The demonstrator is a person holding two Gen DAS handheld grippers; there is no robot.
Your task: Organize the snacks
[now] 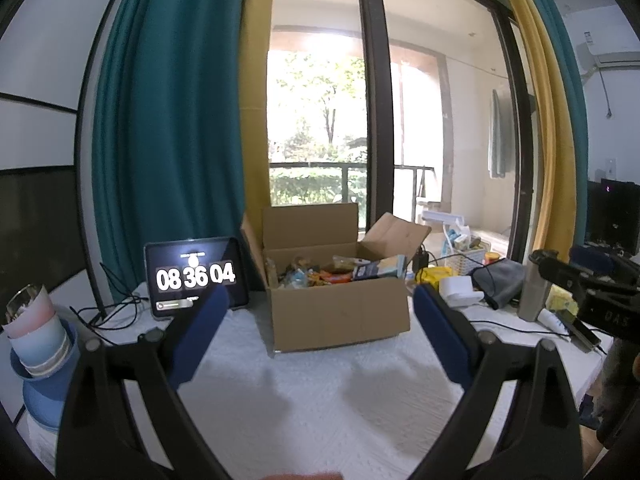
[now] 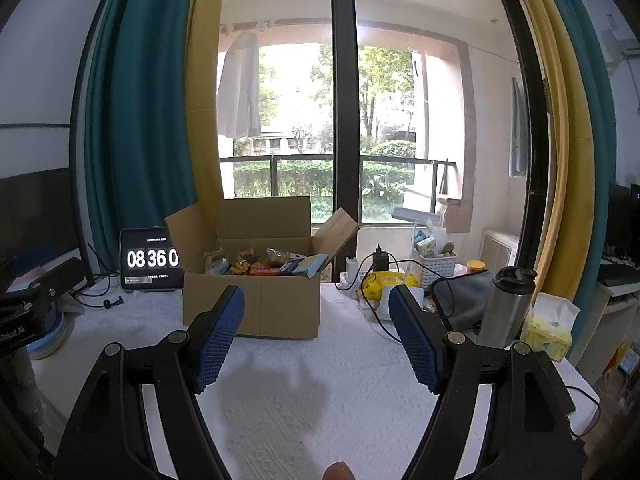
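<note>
Snacks (image 1: pixel 340 270): mixed packets piled inside the box – orange, yellow, blue wrappers; one blue-and-cream pack leans on the right wall.
Box (image 1: pixel 340 312): open cardboard, flaps up, on the white cloth at mid desk, straight ahead of both grippers, apart from them.
Left gripper (image 1: pixel 320 300): blue fingers (image 1: pixel 200 332) spread wide, nothing btwn them, hovering over bare cloth short of the box.
Right gripper (image 2: pixel 316 312): blue fingers (image 2: pixel 220 340) spread too, empty, over the cloth near the box front; its body also shows at the right edge of the left view.
Desk (image 2: pixel 320 400): covered w/ white textured cloth.
Tablet (image 1: pixel 192 276): left of the box, propped up, shows 08 36 04.
Bowls (image 1: pixel 40 344): stacked at the far left edge.
Right of box: charger & cables, yellow packet (image 2: pixel 384 280), white basket (image 2: pixel 434 264) w/ small items, grey cloth (image 2: pixel 460 300), steel bottle (image 2: pixel 508 304), tissue pack (image 2: pixel 548 328).
Behind: teal and yellow curtains, glass door – balcony and trees beyond.
</note>
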